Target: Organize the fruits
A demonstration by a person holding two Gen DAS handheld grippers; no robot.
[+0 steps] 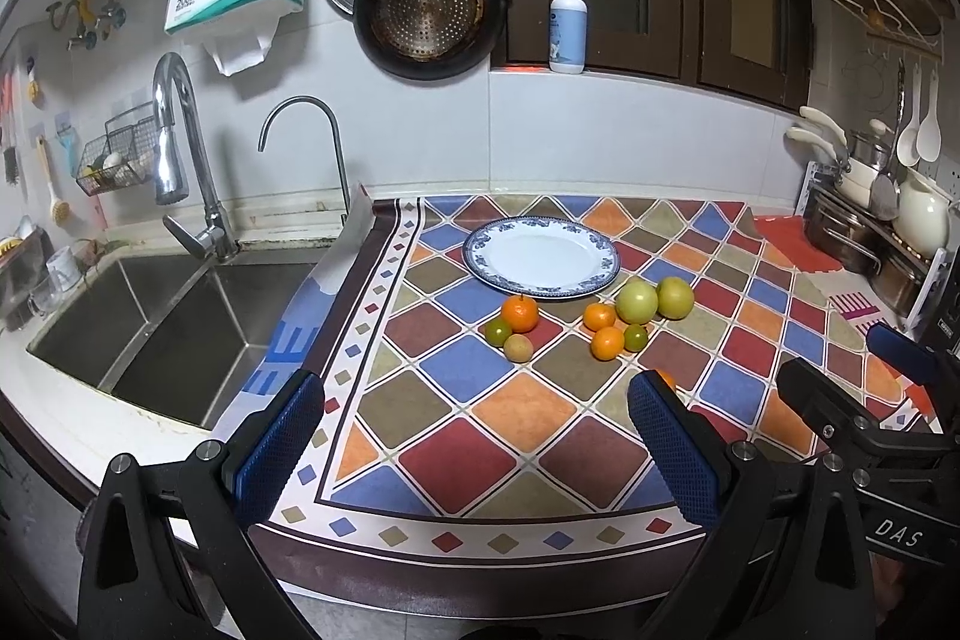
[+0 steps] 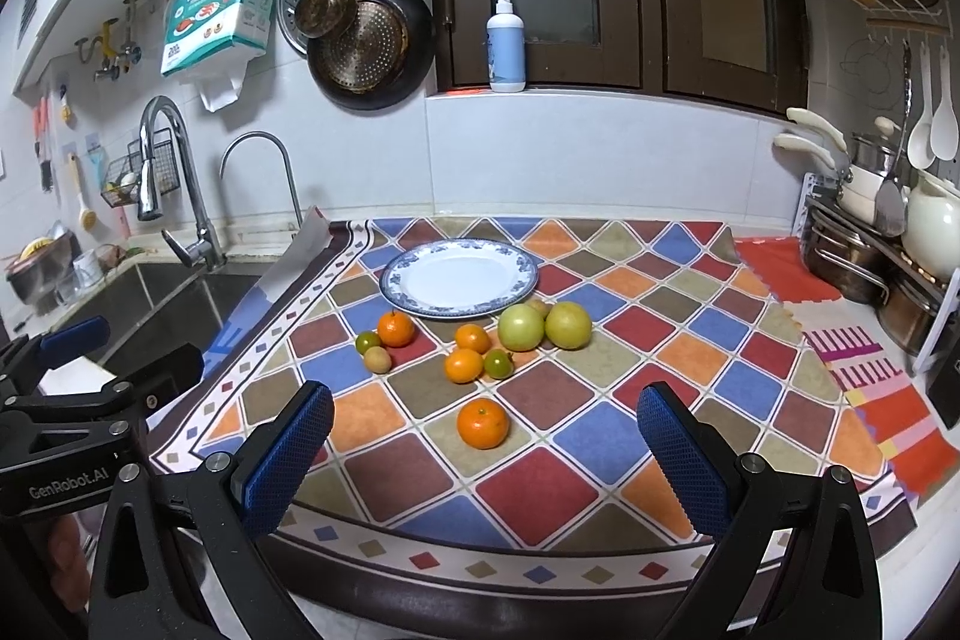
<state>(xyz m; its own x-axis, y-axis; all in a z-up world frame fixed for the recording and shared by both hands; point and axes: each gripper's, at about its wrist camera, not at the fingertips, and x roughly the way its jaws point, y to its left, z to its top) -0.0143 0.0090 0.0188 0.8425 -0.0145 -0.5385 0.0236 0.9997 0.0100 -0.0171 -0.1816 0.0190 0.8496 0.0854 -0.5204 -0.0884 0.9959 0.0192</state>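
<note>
Fruits [image 2: 474, 346] beside empty plate [image 2: 459, 280] | sink [image 1: 150, 328] left | both tools released, unobstructed

A white plate [image 2: 459, 277] with a blue patterned rim lies flat and bare on the counter [image 2: 600, 460], toward the back. All the fruit lies loose in front of it. Left of centre, an orange [image 2: 396, 328] with a short stem sits by the plate's front edge, with a small green citrus [image 2: 368, 342] and a small yellowish fruit [image 2: 378, 359] close beside it. To the right, two large pale green fruits [image 2: 521, 327] sit side by side, a smaller fruit half hidden behind them. Near these, two small oranges [image 2: 473, 338] and a small green citrus [image 2: 498, 363] cluster together. One larger orange [image 2: 482, 422] lies alone, nearer the counter's front edge.
</note>
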